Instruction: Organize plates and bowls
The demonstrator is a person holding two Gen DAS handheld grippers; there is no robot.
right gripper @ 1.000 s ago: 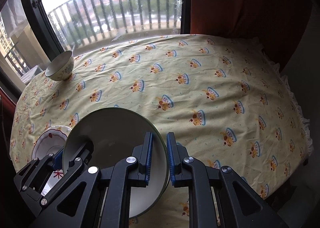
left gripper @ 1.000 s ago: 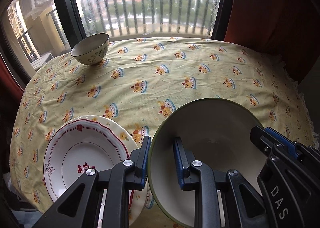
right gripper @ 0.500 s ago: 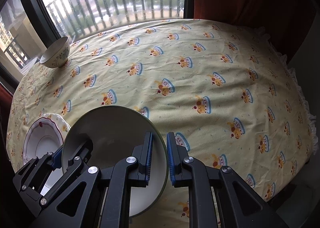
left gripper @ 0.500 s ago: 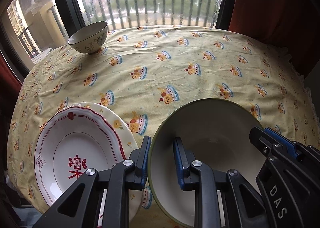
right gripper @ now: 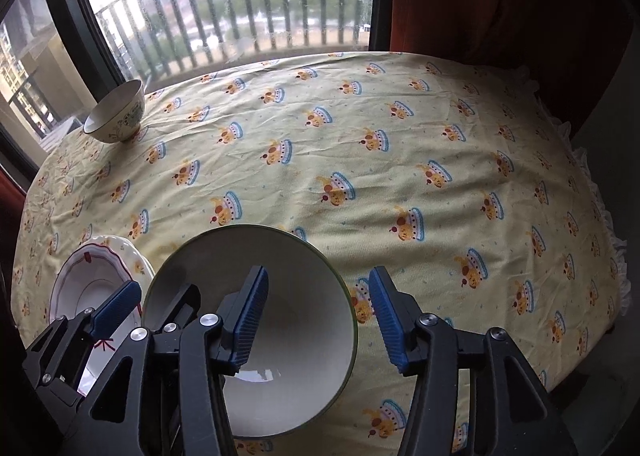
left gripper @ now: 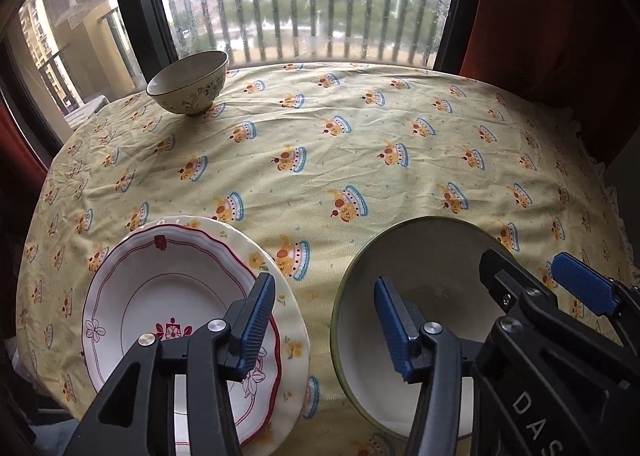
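A large cream bowl with a green rim (left gripper: 432, 268) (right gripper: 288, 276) sits on the yellow tablecloth near the front edge. My left gripper (left gripper: 326, 320) is open, its jaws astride the bowl's left rim. My right gripper (right gripper: 314, 312) is open, its jaws astride the bowl's right rim; it shows in the left wrist view (left gripper: 532, 284). A red-trimmed white plate (left gripper: 160, 296) (right gripper: 86, 284) lies stacked on a cream floral plate (left gripper: 276, 276) left of the bowl. A small floral bowl (left gripper: 188, 83) (right gripper: 116, 113) stands at the far left.
The round table carries a yellow cloth with a crown print (left gripper: 360, 143) (right gripper: 400, 143). A window with balcony railing (left gripper: 304, 11) is behind it, and a red curtain (left gripper: 540, 7) hangs at the right. The table's frilled edge (right gripper: 600, 215) drops off at the right.
Both grippers have opened and let go of the large bowl's rim. The bowl now rests on the cloth, to the right of the stacked plates.
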